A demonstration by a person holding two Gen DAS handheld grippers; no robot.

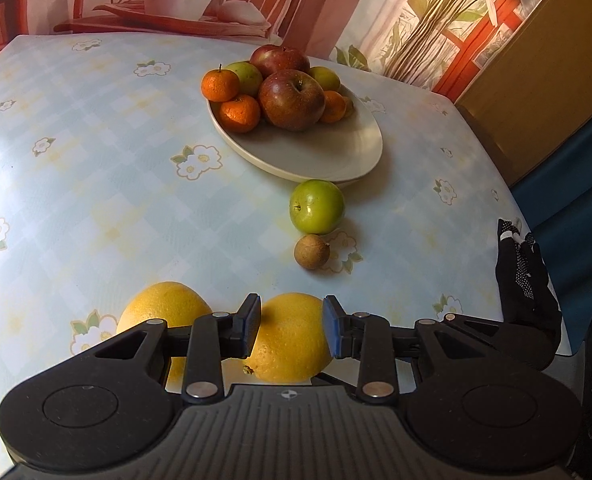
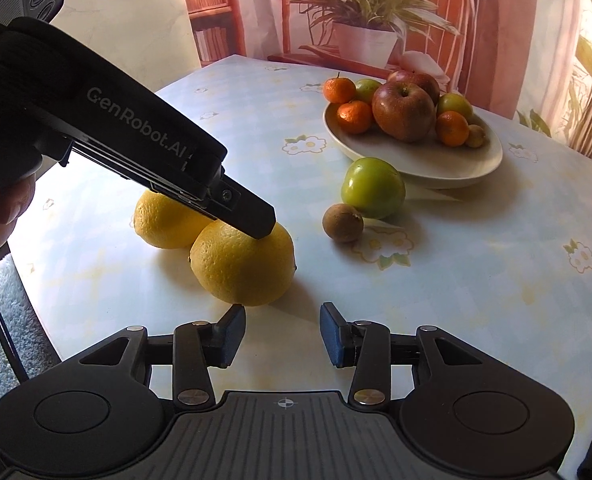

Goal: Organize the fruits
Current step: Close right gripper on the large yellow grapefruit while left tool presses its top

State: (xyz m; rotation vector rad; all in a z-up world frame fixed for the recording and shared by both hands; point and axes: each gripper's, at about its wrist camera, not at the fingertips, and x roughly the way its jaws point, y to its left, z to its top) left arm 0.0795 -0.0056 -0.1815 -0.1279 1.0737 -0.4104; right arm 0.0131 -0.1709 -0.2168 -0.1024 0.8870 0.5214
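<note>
Two yellow citrus fruits lie close together near the table's front. My left gripper [image 1: 291, 330] is shut on the nearer citrus [image 1: 289, 356], a blue pad against each side. In the right wrist view one of its fingers [image 2: 251, 218] rests across the top of that citrus [image 2: 239, 268], which sits at table level. The second citrus [image 1: 163, 306] [image 2: 159, 224] is behind and to the left. My right gripper [image 2: 281, 334] is open over bare cloth just in front of the held citrus, with nothing between its fingers. Beyond are a green apple [image 1: 316, 206] [image 2: 372, 188] and a small brown fruit [image 1: 312, 251] [image 2: 342, 223].
A cream plate [image 1: 336, 156] [image 2: 436, 162] further back holds red apples, mandarins and greenish fruit piled on its far side. The floral tablecloth [image 1: 95, 160] covers the table, whose right edge [image 1: 508, 200] drops off. A dark dotted sleeve [image 1: 524, 280] is at the right.
</note>
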